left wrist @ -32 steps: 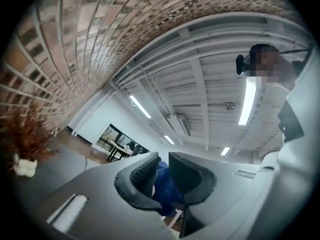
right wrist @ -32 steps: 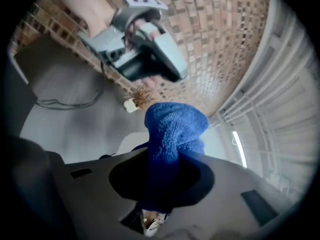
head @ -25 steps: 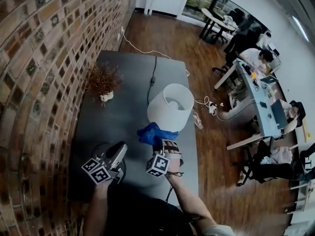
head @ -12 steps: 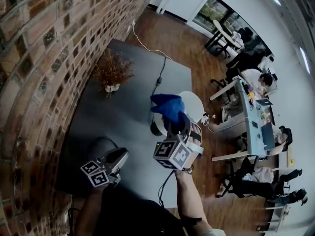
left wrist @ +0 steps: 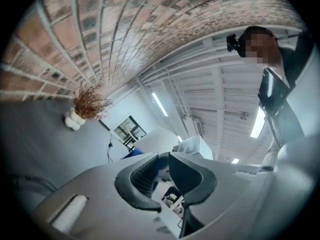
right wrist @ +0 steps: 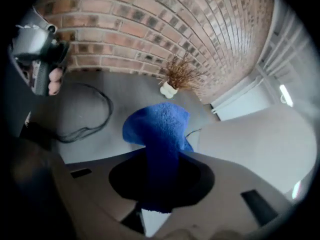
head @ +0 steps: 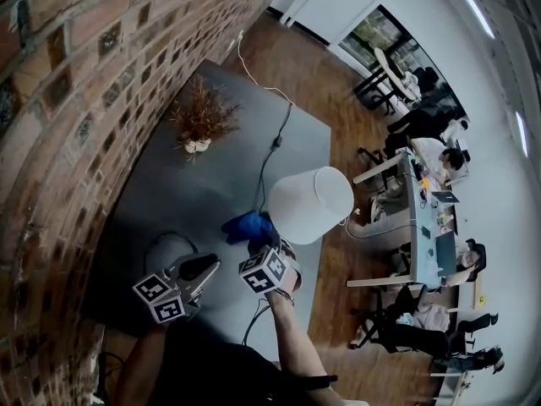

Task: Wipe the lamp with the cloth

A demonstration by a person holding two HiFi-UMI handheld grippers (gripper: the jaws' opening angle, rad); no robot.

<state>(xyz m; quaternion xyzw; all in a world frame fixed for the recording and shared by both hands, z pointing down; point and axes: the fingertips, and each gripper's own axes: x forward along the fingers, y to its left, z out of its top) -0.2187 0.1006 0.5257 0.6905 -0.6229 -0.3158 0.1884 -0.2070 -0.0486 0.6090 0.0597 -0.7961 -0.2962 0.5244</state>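
Step, apparently: wiping; right hand-held gripper clamps blue cloth just beside lamp shade; next: press cloth onto shade.

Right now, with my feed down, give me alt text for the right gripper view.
The right gripper is shut on a blue cloth, which bunches up beyond its jaws just left of the white lamp shade. Behind lie a grey table with a black cable, a dried plant in a white vase, and a brick wall.
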